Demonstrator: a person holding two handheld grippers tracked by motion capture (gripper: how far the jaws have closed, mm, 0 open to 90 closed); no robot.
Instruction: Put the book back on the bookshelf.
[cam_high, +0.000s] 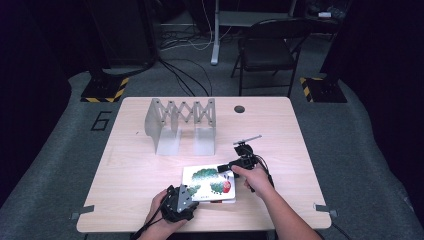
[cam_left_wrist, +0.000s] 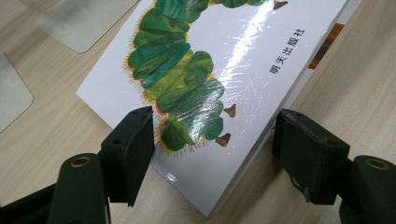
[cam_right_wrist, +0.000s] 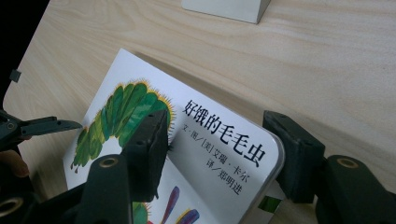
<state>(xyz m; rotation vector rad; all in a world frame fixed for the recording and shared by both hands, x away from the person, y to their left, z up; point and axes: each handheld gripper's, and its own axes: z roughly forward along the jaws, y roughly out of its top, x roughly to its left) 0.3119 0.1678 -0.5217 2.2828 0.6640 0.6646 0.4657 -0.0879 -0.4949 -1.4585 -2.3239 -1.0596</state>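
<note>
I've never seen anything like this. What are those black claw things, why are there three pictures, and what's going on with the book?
No machine is moving here: a person holds a hand tool with two black jaws in each hand. The high view looks down on the wooden table. The other two pictures come from small cameras riding on each tool, looking along its jaws.

On the table lie a picture book with a green caterpillar on its cover and, farther back, a grey folding book stand.

The left gripper is open, its jaws straddling one corner of the book. The right gripper is open around the cover's corner, which looks lifted off the pages. Neither is clamped on it yet.
</note>
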